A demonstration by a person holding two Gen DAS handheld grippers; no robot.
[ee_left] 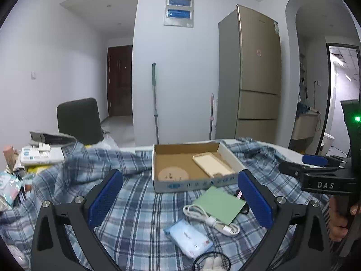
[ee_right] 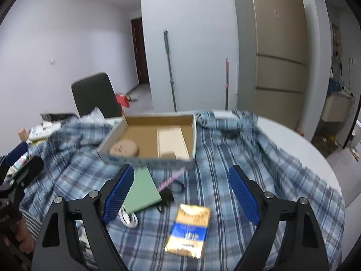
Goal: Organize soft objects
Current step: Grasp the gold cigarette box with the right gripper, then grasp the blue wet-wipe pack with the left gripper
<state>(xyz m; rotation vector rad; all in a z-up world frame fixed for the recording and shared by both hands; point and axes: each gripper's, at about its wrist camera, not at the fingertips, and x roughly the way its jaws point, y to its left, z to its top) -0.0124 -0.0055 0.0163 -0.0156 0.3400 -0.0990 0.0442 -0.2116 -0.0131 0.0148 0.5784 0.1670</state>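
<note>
An open cardboard box [ee_left: 158, 171] [ee_right: 117, 140] lies on a blue plaid cloth [ee_left: 135, 203] [ee_right: 225, 169] and holds a cream phone case [ee_left: 213, 163] [ee_right: 171, 141] and a round tan pad [ee_left: 172, 175] [ee_right: 124, 148]. In front lie a green card [ee_left: 220, 203] [ee_right: 142, 189], a white cable [ee_left: 209, 220] [ee_right: 128, 219], a blue tissue pack [ee_left: 188, 238] and a gold-blue packet [ee_right: 189, 230]. My left gripper [ee_left: 180, 201] is open above the cloth. My right gripper [ee_right: 180, 194] is open above the packet; it shows at the right of the left wrist view [ee_left: 315, 164].
A dark chair [ee_left: 79, 119] [ee_right: 97, 97] stands behind the table. Boxes and packets [ee_left: 40, 155] clutter the left side. A fridge [ee_left: 252, 74] and a mop [ee_left: 154, 101] stand at the wall. The round white table's edge [ee_right: 315, 149] shows at right.
</note>
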